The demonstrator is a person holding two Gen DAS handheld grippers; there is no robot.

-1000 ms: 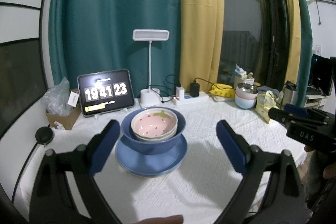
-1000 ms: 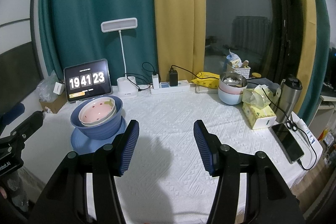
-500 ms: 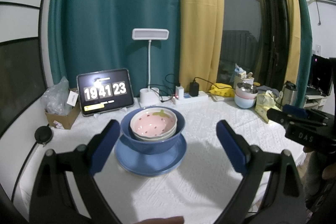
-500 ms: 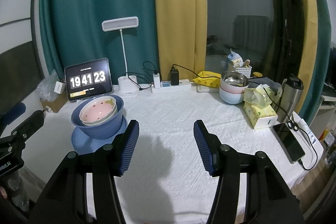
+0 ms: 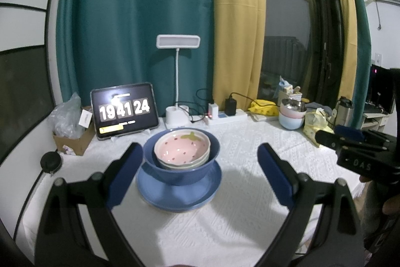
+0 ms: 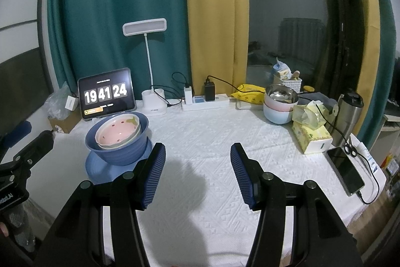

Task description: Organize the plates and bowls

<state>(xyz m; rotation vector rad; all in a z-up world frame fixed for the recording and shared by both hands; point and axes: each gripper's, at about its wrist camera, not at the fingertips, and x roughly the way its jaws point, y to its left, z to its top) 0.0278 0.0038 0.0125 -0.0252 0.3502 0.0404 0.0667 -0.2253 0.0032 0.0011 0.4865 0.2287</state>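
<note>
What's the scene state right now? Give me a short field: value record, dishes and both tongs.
stack: pink strawberry bowl on a pale bowl, both nested in blue bowl, on blue plate
stack location: left part of the white tablecloth, in front of tablet clock
left tongs: open, empty, stack between the tips
right tongs: open, empty, over bare cloth right of the stack
other dishes: steel bowl on two pastel bowls, back right, by tissue box

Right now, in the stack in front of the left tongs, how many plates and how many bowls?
Plates: 1, the blue plate
Bowls: 3, the blue bowl, pale bowl and pink bowl, nested
Total: 4
</note>
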